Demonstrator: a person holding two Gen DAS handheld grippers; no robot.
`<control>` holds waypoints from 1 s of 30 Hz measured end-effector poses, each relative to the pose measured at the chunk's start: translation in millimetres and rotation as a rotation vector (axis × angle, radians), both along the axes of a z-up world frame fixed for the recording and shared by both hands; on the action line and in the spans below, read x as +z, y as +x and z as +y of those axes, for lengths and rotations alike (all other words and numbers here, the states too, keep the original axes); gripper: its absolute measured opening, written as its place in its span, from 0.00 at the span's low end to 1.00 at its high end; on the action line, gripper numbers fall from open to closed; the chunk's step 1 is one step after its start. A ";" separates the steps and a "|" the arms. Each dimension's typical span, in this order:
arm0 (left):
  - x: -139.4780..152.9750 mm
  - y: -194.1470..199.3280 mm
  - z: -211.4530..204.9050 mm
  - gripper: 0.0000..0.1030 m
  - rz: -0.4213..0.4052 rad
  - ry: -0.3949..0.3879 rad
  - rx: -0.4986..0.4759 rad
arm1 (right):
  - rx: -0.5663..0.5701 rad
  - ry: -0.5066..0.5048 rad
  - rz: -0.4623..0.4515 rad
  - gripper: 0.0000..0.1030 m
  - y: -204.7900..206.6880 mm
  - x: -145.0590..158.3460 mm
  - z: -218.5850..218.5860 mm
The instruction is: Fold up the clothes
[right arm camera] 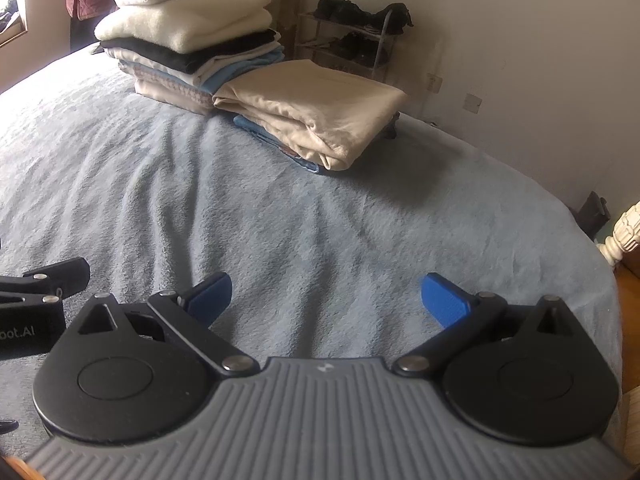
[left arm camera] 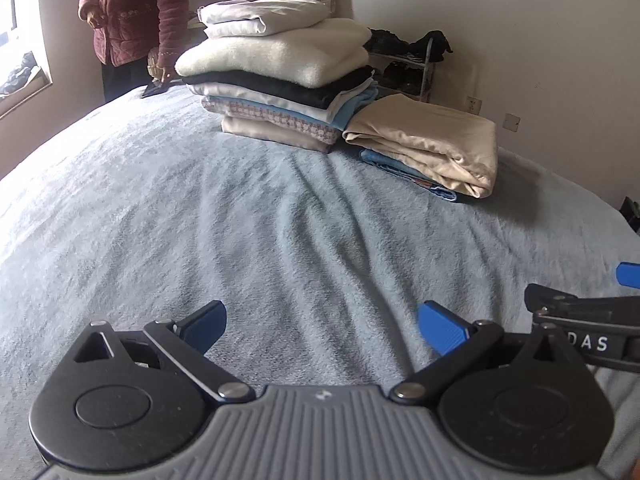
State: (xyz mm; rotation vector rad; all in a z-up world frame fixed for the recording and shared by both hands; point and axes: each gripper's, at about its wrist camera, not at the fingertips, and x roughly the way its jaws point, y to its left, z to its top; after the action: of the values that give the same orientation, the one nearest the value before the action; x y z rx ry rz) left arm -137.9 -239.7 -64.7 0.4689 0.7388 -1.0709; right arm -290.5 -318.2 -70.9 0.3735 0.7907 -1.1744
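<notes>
A tall stack of folded clothes (left arm camera: 280,68) (right arm camera: 188,32) stands at the far side of the bed, white items on top, then black, blue and beige layers. Beside it lies a folded beige garment (left arm camera: 428,140) (right arm camera: 312,108) on top of a blue one (left arm camera: 400,168). My left gripper (left arm camera: 322,326) hovers open over the bare blue blanket (left arm camera: 200,208), holding nothing. My right gripper (right arm camera: 326,300) is also open and empty above the blanket (right arm camera: 160,184), well short of both piles. The right gripper's body shows at the left wrist view's right edge (left arm camera: 588,320).
A person in a maroon quilted jacket (left arm camera: 132,12) stands at the far left corner of the bed by a window. A metal shoe rack (left arm camera: 412,68) (right arm camera: 352,44) stands against the wall behind the piles. A white carved bedpost (right arm camera: 624,232) marks the bed's right edge.
</notes>
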 end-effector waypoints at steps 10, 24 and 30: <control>-4.6 -17.1 -8.8 1.00 -0.019 0.031 -0.092 | -0.026 0.015 0.001 0.99 -8.0 -3.5 -1.5; -8.2 -15.0 -10.1 1.00 0.005 0.033 -0.068 | -0.026 0.024 0.009 0.99 -9.8 -8.0 -3.3; -8.2 -14.8 -9.5 1.00 0.000 0.033 -0.062 | -0.031 0.024 0.012 0.99 -10.4 -8.5 -2.2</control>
State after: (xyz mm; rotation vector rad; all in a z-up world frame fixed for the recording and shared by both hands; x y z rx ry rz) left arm -152.8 -249.2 -72.9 0.5225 0.7472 -1.1176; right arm -300.9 -320.4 -79.5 0.4000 0.8119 -1.1977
